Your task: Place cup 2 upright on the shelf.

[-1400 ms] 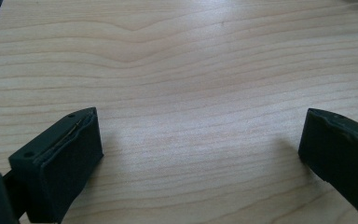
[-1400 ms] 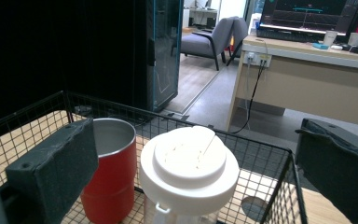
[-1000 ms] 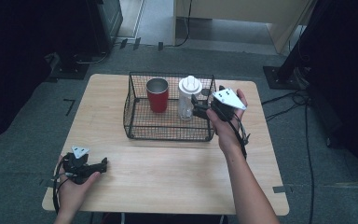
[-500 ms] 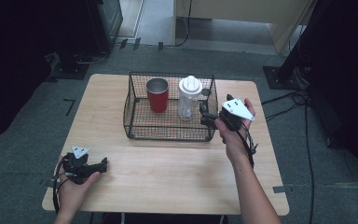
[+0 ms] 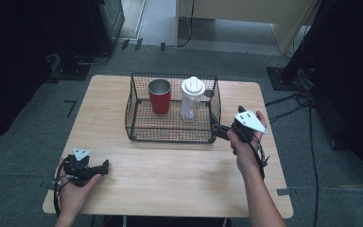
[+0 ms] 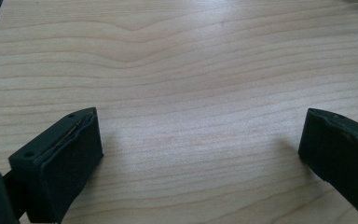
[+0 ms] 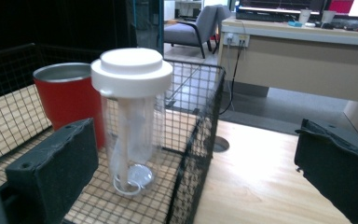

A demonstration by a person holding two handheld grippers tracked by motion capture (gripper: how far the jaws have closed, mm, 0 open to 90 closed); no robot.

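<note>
Both items sit upright inside the wire basket [image 5: 172, 135]: the clear bottle with white lid [image 5: 192, 99] on the right, the red cup [image 5: 159, 96] just beside it on the left. Looks like the loading is done, or the unloading hasn't started; can't tell which from this.

Your right gripper [image 5: 223, 131] hangs just outside the basket's right wall, fingers wide apart, holding nothing, facing the bottle. Your left gripper [image 5: 103, 167] rests on the bench [image 5: 179, 179] near its front-left corner, well apart from the basket, fingers also apart and empty.
</note>
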